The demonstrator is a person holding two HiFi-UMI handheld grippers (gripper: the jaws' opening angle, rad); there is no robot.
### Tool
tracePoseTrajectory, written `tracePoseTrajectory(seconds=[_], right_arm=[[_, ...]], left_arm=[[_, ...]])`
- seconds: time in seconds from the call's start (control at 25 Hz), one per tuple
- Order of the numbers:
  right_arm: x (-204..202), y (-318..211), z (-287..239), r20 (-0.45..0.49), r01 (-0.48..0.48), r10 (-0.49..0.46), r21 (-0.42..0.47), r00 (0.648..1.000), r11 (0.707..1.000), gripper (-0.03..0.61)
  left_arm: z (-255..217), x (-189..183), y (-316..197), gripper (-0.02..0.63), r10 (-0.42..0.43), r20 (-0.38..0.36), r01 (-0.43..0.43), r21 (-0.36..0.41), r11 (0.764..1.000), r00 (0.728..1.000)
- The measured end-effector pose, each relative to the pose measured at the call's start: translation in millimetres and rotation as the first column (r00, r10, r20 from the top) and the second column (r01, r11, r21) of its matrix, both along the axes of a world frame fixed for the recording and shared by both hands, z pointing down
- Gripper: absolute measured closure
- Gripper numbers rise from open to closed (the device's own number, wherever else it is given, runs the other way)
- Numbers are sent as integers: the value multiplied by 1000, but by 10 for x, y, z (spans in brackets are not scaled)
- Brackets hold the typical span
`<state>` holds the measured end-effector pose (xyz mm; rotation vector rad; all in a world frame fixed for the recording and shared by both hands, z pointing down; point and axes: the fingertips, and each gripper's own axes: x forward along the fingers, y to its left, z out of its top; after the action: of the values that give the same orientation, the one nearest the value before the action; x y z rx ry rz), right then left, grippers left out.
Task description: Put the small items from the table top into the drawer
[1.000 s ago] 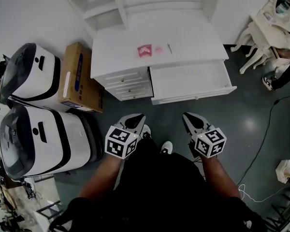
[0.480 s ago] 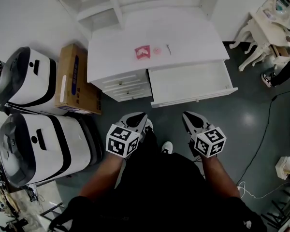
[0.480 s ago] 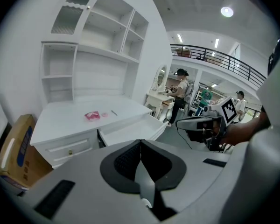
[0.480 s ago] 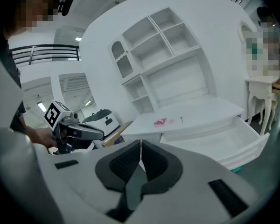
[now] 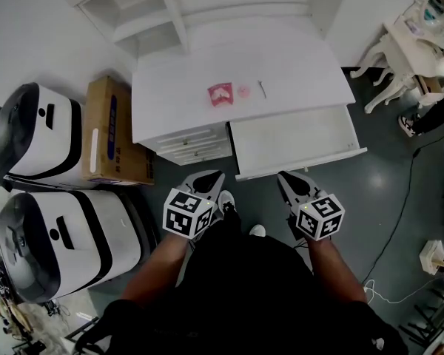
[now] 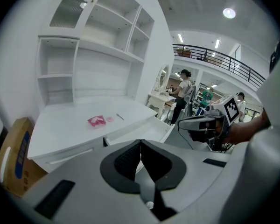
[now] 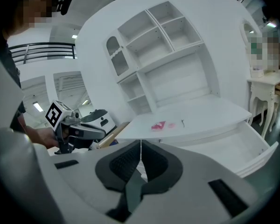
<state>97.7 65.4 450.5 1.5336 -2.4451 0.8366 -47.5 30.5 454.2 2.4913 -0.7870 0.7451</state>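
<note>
We find no legible text anywhere. Blue print runs along the cardboard box (image 5: pixel 103 135) but it's too small to make out. The left gripper (image 5: pixel 209 180) and right gripper (image 5: pixel 290 180) carry only black-and-white square markers, no characters.

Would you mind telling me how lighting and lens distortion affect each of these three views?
Head view: even light, the white desk nearly washed out, edges slightly bent. Left gripper view: strong fisheye with black corners, and a ceiling lamp glares. Right gripper view: the same fisheye, with the shelves bowed and the whole scene tilted.
</note>
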Motion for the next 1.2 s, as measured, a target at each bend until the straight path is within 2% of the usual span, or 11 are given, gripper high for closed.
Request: tracePoseTrajectory(seconds=[0.4,0.92,1.2], right_arm=[[-21,-718,5,-56,-36,35,-17,998,999,551],[24,-1475,119,-172,-121,117,-14,978,993,551],[198,-1872,253,-227,-116,108,-19,968,993,551]], left_arm=[[47,-84,-732,603,34,-2,-34,9,999,999],[161,-132,-1364,603,140,7,-140,20,990,990],[167,-78,-1499,603,110,-14,-110,12,994,994]])
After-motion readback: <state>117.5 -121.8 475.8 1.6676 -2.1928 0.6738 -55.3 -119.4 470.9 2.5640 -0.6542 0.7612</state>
